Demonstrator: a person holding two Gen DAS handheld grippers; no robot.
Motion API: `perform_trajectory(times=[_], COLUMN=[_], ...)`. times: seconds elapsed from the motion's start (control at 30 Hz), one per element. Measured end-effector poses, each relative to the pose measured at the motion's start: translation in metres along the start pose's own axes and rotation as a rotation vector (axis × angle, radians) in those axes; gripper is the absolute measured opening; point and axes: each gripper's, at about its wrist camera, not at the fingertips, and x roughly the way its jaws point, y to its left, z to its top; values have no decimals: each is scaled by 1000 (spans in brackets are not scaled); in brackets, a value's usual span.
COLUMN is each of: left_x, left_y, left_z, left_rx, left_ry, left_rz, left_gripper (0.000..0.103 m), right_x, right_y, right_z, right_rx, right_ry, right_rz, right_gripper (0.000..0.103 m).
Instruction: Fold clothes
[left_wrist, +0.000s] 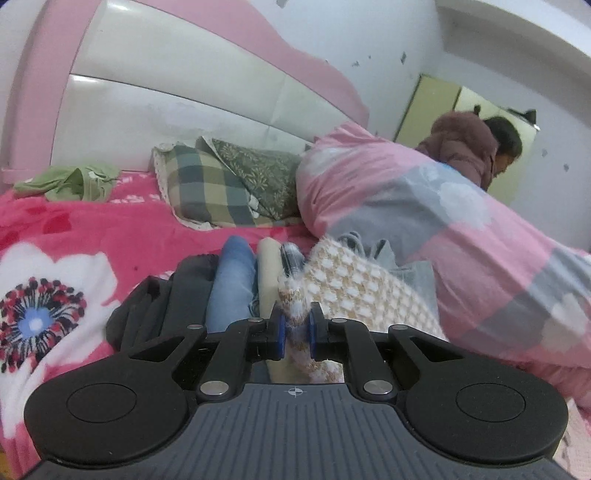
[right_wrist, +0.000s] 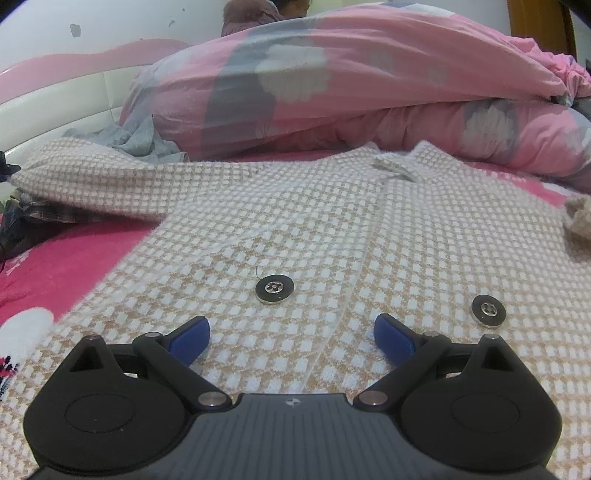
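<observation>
A tan-and-white checked knit jacket (right_wrist: 295, 221) lies spread flat on the pink bed, front up, with two dark metal buttons (right_wrist: 274, 290) showing. Its sleeve (right_wrist: 96, 173) stretches away to the left. My right gripper (right_wrist: 291, 332) hovers open just above the jacket's lower front, with nothing between its blue pads. In the left wrist view, my left gripper (left_wrist: 294, 332) is shut on a bunched edge of the same checked jacket (left_wrist: 354, 280), lifted a little off the bed.
A stack of folded clothes (left_wrist: 232, 280), black, blue denim and cream, lies beside the left gripper. A pink and grey quilt (right_wrist: 369, 81) is heaped behind the jacket. Pillows (left_wrist: 221, 184) and a green garment (left_wrist: 74, 182) lie by the headboard. A person (left_wrist: 476, 147) is beyond the quilt.
</observation>
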Motion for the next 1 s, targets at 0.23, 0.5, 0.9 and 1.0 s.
perform_trajectory(times=[0.23,0.5,0.9,1.0], left_x=[-10,-24,-77,-101], left_y=[3,-9,-39,-58], left_z=[3,-4,-6,-6], left_rx=[34,169,367,391], left_ry=[70,103,-27,-100], left_rz=[33,129,208,155], left_gripper=[15,15,30,32], right_x=[-2,-4,-6,-7], right_y=[-2,-4,-12,-14], right_z=[-1,0,-1,-2], right_rx=[21,37,81,93], right_ry=[-10,-15,-27,-31], right_rz=[15,32,73,83], right_gripper=[99,100,102,102])
